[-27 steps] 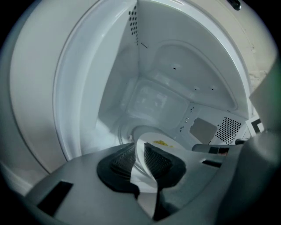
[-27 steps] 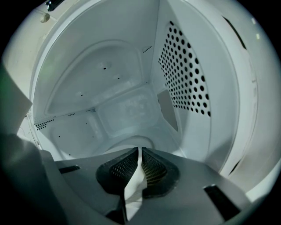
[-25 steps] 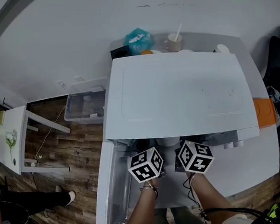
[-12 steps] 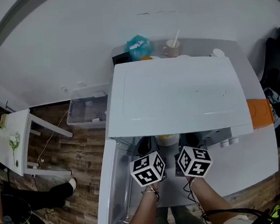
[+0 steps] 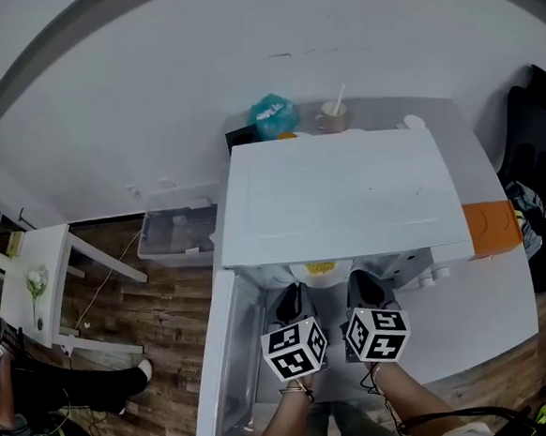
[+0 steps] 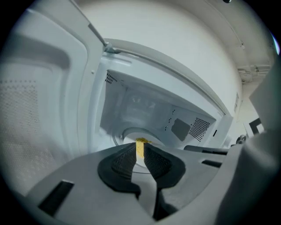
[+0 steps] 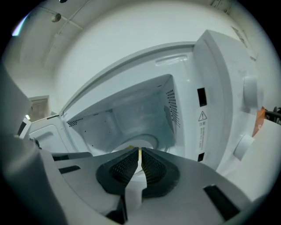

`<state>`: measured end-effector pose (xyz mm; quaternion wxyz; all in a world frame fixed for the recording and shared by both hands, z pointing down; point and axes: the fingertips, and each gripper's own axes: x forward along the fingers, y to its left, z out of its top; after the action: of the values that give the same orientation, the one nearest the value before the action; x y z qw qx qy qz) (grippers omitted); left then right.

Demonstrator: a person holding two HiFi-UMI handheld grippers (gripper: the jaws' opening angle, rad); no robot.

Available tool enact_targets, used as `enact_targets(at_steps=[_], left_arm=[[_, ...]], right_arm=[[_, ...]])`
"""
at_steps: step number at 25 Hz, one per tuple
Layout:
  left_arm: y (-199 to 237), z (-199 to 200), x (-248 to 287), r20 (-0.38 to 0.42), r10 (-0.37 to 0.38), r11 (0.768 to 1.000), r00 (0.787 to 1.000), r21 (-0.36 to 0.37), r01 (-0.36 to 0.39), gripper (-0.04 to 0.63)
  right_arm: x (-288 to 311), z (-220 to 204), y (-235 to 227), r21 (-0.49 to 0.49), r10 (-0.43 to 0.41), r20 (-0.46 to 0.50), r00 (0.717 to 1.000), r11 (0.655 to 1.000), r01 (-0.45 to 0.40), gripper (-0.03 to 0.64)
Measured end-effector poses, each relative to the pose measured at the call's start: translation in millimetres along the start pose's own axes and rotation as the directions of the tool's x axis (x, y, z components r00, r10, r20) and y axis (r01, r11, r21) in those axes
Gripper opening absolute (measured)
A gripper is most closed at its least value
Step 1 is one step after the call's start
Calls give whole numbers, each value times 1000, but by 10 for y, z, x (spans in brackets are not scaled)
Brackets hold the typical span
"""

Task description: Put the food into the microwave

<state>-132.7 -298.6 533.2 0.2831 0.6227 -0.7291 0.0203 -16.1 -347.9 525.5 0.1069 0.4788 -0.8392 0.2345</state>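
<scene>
At lower centre of the head view, the left gripper (image 5: pixel 291 305) and right gripper (image 5: pixel 362 291) each pinch the plate (image 5: pixel 307 273) rim, jaws nearly together, holding the yellow food (image 5: pixel 321 268) level at the open microwave (image 5: pixel 347 197) mouth.

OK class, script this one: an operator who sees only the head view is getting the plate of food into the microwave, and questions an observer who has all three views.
Operator: The top of the microwave hides its cavity from me. What is in there?
Observer: The left gripper view shows a round turntable on the cavity floor. The jaws hide its near part.
Operator: Are the jaws on the plate?
Observer: It looks so. The left gripper and the right gripper each have their jaws nearly together on its white rim, and the yellow food shows through the gap.
</scene>
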Motion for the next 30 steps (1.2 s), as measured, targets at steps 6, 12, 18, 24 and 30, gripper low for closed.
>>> enact_targets(at_steps=[6, 12, 18, 24, 30], left_arm=[[-121, -60, -311, -14, -21, 1000, 1000, 23, 21, 38], [-233, -130, -612, -25, -40, 998, 999, 40, 41, 21], [-331, -201, -915, -38, -64, 996, 997, 65, 67, 9], [-345, -235, -1205, -50, -74, 994, 996, 83, 78, 6], [-395, -194, -1346, -35, -92, 987, 995, 127, 96, 5]], right_arm=[[-320, -64, 78, -44, 16, -11, 1000, 999, -16, 34], [-612, -54, 192, -78, 42, -1, 999, 996, -42, 26], [-891, -103, 281, -114, 66, -9, 998, 991, -66, 25], [-1175, -160, 398, -159, 92, -17, 996, 983, -94, 25], [-1331, -175, 490, -169, 114, -8, 993, 979, -113, 25]])
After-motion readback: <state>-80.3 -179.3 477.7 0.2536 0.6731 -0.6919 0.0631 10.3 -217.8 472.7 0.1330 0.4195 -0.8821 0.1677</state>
